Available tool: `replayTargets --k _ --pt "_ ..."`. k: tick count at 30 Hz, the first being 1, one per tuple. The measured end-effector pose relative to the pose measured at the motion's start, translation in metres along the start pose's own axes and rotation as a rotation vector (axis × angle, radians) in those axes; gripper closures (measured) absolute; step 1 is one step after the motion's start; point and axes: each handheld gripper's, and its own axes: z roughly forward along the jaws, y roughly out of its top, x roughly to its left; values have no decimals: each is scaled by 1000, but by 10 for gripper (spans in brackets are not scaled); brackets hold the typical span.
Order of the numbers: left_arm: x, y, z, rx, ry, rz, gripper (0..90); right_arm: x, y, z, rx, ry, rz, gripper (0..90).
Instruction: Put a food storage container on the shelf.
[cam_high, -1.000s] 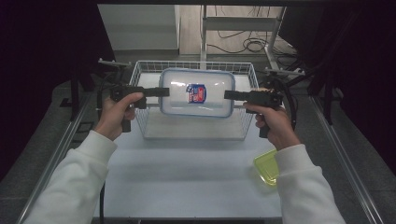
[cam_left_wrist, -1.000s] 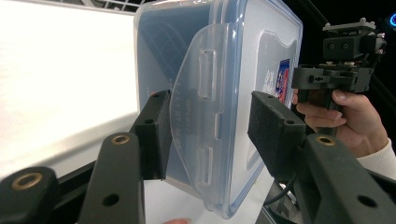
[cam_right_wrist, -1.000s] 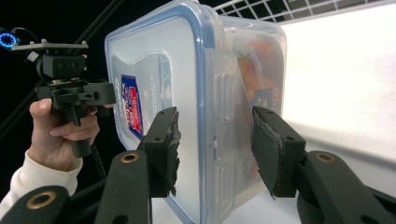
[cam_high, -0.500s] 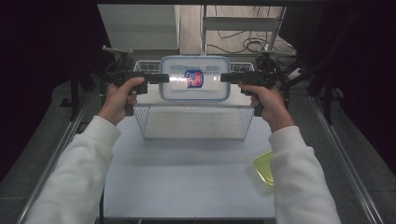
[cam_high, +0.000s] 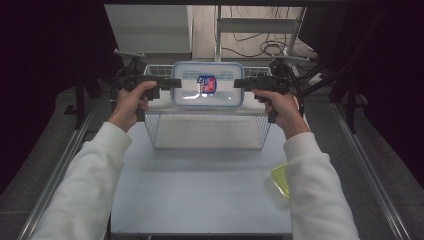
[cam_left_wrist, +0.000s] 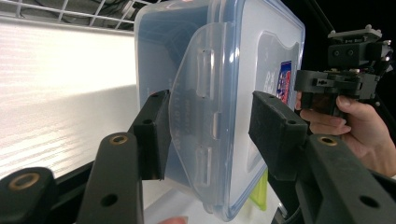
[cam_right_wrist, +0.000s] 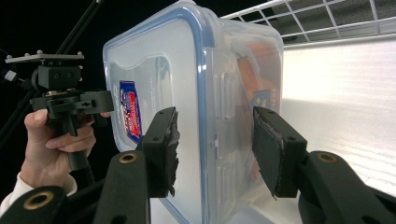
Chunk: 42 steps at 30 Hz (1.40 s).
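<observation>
Above the far rim of the wire basket (cam_high: 207, 131), I hold the lidded container (cam_high: 208, 91) level, long axis running hand to hand, my left gripper (cam_high: 170, 83) and right gripper (cam_high: 241, 83) each clamped on a short end, equally near.

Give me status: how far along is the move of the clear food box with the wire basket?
Done: both tongs, left and right, grip the clear lidded box by its short ends, and it is up off the table. In hand: the box hangs over the far edge of the wire basket. Left: setting it down and letting go; where, I cannot tell. The yellow-green lid lies untouched on the table's near right.
</observation>
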Motion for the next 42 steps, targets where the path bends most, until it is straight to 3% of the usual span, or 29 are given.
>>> replayTargets --k 4,12,24,29,36,39,42 --pt "6 3 2 -3 -15 -66 502 -4 3 3 -2 2 31 516" --pt "17 9 8 -16 -29 -158 503 -10 10 9 6 -9 104 505" --pt "29 14 18 -30 -25 -236 470 -21 15 19 -17 -32 260 490" --pt "29 14 21 -47 11 -234 453 -25 15 23 -33 -46 310 484" --pt "27 14 21 -61 23 -224 452 -23 14 23 -50 -57 316 477" --pt "24 13 22 -73 37 -194 428 -20 13 23 -84 -70 298 383" --pt "19 13 18 -118 47 -158 364 -13 9 18 -158 -97 282 361"
